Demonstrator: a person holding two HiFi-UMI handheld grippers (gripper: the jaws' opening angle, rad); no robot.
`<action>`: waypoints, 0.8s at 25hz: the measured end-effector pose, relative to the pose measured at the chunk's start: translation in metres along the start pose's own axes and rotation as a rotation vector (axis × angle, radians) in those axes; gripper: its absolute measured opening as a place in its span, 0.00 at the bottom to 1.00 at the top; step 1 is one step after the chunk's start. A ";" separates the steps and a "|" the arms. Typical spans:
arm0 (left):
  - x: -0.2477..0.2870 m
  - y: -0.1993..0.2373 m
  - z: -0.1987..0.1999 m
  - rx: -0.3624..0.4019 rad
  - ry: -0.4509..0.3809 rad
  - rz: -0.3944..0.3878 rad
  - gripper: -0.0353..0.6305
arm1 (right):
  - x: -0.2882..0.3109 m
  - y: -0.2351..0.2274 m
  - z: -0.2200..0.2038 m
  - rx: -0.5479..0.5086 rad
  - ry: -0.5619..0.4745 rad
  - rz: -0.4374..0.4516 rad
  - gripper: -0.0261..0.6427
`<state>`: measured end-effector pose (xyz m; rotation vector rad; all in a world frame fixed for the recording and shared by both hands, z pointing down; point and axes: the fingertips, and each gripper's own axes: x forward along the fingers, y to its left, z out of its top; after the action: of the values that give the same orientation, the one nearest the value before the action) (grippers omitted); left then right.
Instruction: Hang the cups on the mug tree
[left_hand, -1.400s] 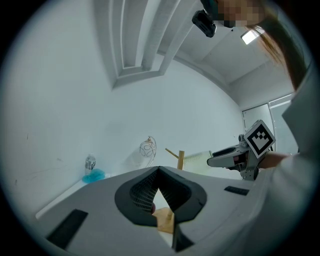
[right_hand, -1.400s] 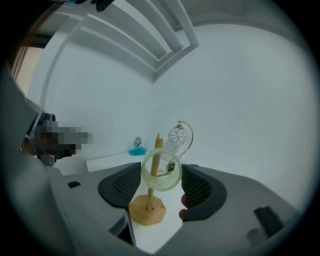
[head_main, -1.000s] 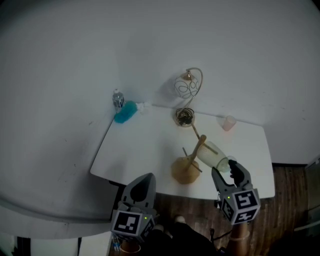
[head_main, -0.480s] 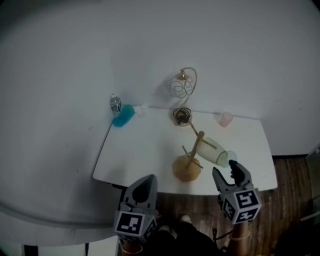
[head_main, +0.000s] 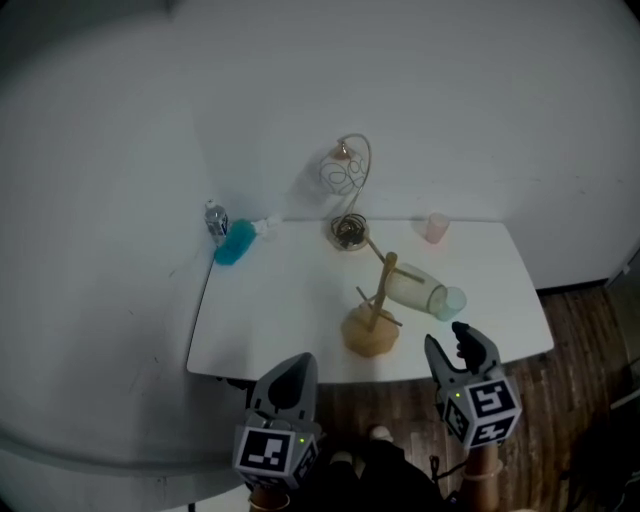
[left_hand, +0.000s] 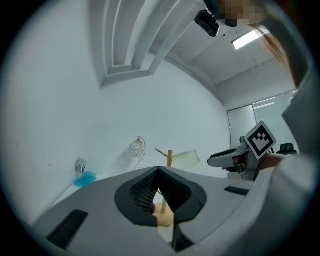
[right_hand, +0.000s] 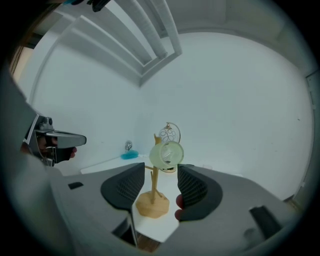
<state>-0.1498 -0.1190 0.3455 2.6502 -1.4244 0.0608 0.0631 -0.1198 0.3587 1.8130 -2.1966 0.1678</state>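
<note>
So the green cup (head_main: 425, 293) hangs sideways on the mug tree (head_main: 372, 328) on the desk (head_main: 270, 310), and the head view also shows the pink cup (head_main: 434, 227) at the far edge. The right gripper view looks straight into the green cup's mouth. Right tongs (head_main: 447, 338) are spread, just been narrowing, pinching nothing; left tongs (head_main: 291, 362) are pressed together.

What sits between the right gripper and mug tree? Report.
Head view: only bare table before the mug tree. The right gripper, empty, has just been closing its jaws.

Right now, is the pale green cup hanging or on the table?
Hanging: the pale green translucent cup lies sideways on a peg of the wooden mug tree.
</note>
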 end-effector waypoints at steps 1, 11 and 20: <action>-0.001 -0.001 -0.001 0.003 0.002 -0.010 0.05 | -0.003 0.001 -0.001 0.004 -0.002 -0.005 0.36; -0.007 -0.014 -0.009 0.027 0.025 -0.100 0.05 | -0.032 0.013 -0.006 0.039 -0.007 -0.076 0.25; 0.000 -0.030 -0.013 0.042 0.032 -0.139 0.05 | -0.043 0.012 -0.010 0.058 -0.011 -0.091 0.20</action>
<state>-0.1247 -0.1009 0.3551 2.7609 -1.2388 0.1191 0.0601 -0.0739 0.3567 1.9449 -2.1324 0.2053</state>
